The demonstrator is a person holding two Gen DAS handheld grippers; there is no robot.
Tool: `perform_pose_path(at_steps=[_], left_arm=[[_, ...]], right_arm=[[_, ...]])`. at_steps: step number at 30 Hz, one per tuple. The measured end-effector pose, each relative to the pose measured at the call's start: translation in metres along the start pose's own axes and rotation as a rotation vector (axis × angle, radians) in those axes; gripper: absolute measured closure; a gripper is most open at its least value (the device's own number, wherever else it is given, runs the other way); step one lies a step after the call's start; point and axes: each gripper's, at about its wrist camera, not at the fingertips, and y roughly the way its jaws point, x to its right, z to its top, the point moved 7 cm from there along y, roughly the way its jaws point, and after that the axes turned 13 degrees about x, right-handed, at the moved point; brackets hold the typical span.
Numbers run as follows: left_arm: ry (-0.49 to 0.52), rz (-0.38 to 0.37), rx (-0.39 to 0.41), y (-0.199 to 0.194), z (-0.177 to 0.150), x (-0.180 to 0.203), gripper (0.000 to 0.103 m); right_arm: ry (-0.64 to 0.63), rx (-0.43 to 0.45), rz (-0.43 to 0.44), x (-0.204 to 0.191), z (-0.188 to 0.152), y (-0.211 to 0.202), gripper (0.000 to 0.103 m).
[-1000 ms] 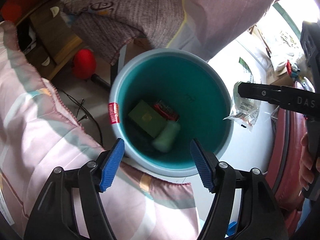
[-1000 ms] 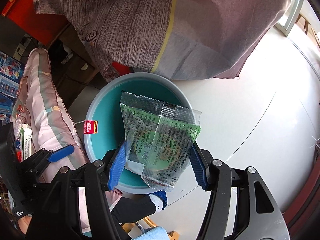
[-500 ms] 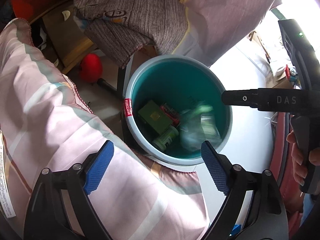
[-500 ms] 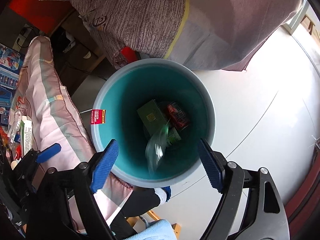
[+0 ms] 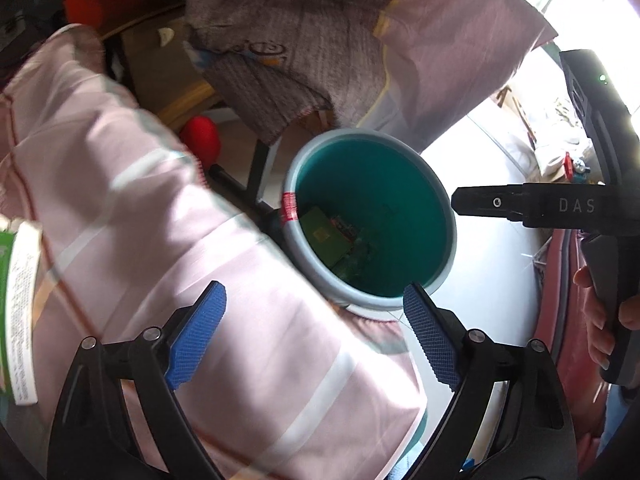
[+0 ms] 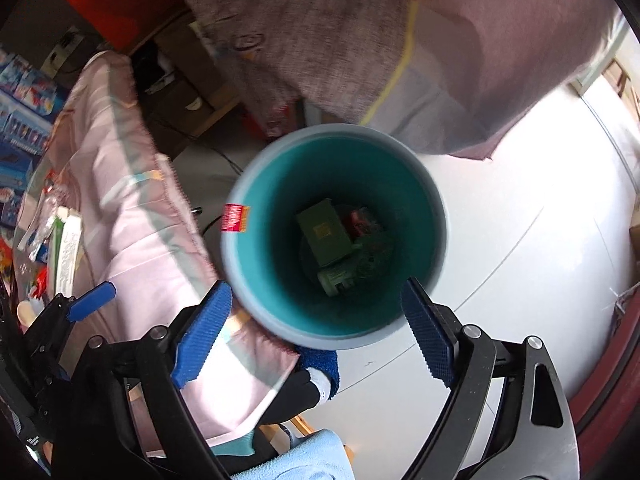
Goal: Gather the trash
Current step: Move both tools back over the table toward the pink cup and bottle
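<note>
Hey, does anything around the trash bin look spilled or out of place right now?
Nothing looks spilled. The trash sits at the bottom of the teal bin, which stands upright on the white floor. Both the left gripper and right gripper are open and empty.

I see the grey-rimmed trash bin (image 6: 336, 236) with its teal inside standing upright on the pale floor, a red label (image 6: 235, 218) on its rim. At its bottom lie a green box (image 6: 325, 236), a red wrapper (image 6: 360, 222), a crumpled green packet (image 6: 372, 256) and a pale green tube (image 6: 335, 280).
</note>
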Motion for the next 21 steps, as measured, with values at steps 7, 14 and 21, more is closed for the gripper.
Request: perform_pose_path(at_steps=[7, 14, 21], left_arm=[[-0.06, 0.051, 0.044, -0.042, -0.017, -0.045, 0.012], [-0.128, 0.12, 0.093, -0.09, -0.043, -0.099, 0.01], [-0.222, 0.197, 0.153, -0.143, -0.07, -0.164, 0.008]], right_arm=[[-0.083, 0.005, 0.036, -0.059, -0.012, -0.009, 0.02], [-0.161, -0.022, 0.073, -0.125, -0.034, -0.009, 0.02], [-0.297, -0.032, 0.106, -0.206, -0.054, -0.016, 0.02]])
